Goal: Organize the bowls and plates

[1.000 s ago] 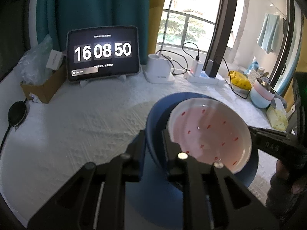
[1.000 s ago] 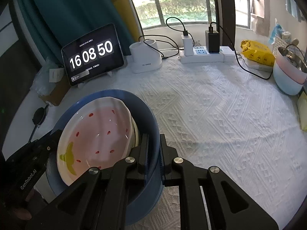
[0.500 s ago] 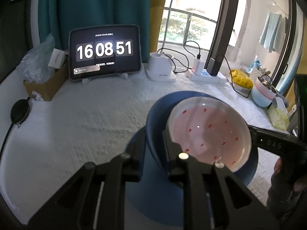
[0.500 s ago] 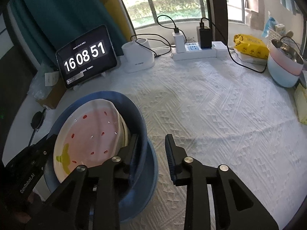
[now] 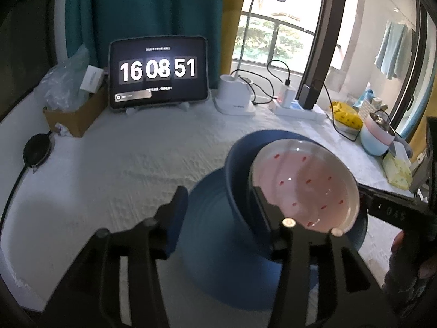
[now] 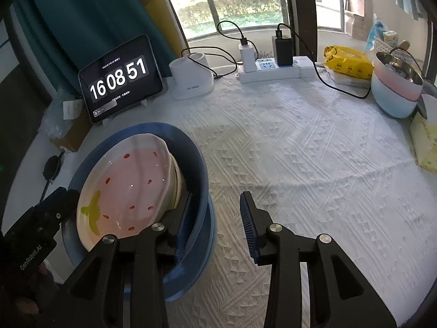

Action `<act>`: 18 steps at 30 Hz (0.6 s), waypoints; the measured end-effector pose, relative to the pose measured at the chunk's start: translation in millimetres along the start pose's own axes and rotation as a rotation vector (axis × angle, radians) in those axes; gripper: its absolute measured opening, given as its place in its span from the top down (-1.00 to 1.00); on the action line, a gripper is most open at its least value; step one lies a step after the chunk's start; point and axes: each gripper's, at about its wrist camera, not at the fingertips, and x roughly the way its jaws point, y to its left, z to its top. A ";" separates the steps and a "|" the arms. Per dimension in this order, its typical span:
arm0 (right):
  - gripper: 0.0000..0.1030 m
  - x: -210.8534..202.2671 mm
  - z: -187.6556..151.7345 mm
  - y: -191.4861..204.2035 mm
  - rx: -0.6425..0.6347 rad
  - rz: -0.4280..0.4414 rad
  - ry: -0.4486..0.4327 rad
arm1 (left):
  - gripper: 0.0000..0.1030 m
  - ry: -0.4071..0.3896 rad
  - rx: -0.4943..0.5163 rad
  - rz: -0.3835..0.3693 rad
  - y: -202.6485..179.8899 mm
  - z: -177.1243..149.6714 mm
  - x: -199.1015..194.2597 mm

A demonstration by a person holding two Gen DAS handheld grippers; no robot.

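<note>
A blue bowl (image 5: 237, 180) stands on a blue plate (image 5: 213, 232) on the white cloth, with a pink strawberry-print dish (image 5: 303, 186) tilted inside it. My left gripper (image 5: 218, 207) straddles the bowl's near wall. Its jaws are opening, with one finger inside and one outside, and the outer pad stands off the wall. In the right wrist view, my right gripper (image 6: 217, 218) straddles the other side of the blue bowl (image 6: 196, 164), beside the pink dish (image 6: 131, 180). Its jaws are opening too, and the outer pad (image 6: 248, 218) hangs well away over the cloth.
Along the back stand a tablet clock (image 5: 158, 73), a lamp base (image 5: 235, 95), a power strip (image 6: 273, 68) with cables and a cardboard box (image 5: 76, 114). At the right are a yellow pack (image 6: 347, 60) and a pastel pot (image 6: 396, 90). Bare cloth lies right of the bowl.
Both grippers were shut on the blue bowl's rim and have let go: the right opened first, then the left. The bowl, dish and plate stay where they were.
</note>
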 end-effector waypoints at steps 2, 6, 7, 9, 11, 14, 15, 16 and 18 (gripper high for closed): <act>0.27 -3.4 -1.0 -0.6 -0.001 0.005 -0.005 | 0.04 -0.003 0.000 0.003 -1.0 -0.5 -1.9; 0.25 -10.4 -4.1 0.1 -0.007 0.007 -0.017 | 0.01 -0.010 0.007 -0.012 -4.6 -1.3 -7.2; 0.24 -11.8 -4.8 -0.3 -0.006 0.008 -0.019 | 0.01 -0.012 0.010 -0.014 -5.8 -1.7 -8.8; 0.24 -14.4 -6.2 -0.5 -0.007 0.009 -0.022 | 0.00 -0.014 0.015 -0.020 -8.6 -2.9 -11.8; 0.24 -16.8 -7.3 0.1 -0.009 0.009 -0.026 | 0.00 -0.017 0.020 -0.027 -11.2 -4.2 -15.0; 0.24 -22.0 -9.6 0.6 -0.013 0.008 -0.033 | 0.00 -0.026 0.025 -0.037 -15.0 -4.8 -20.1; 0.24 -23.1 -10.0 0.8 -0.014 0.008 -0.035 | 0.00 -0.030 0.027 -0.040 -16.1 -4.8 -22.2; 0.24 -24.5 -10.7 0.9 -0.014 0.007 -0.037 | -0.01 -0.037 0.028 -0.043 -17.3 -4.7 -24.8; 0.24 -28.4 -12.2 1.1 -0.016 0.005 -0.045 | -0.01 -0.049 0.030 -0.050 -19.0 -4.4 -30.3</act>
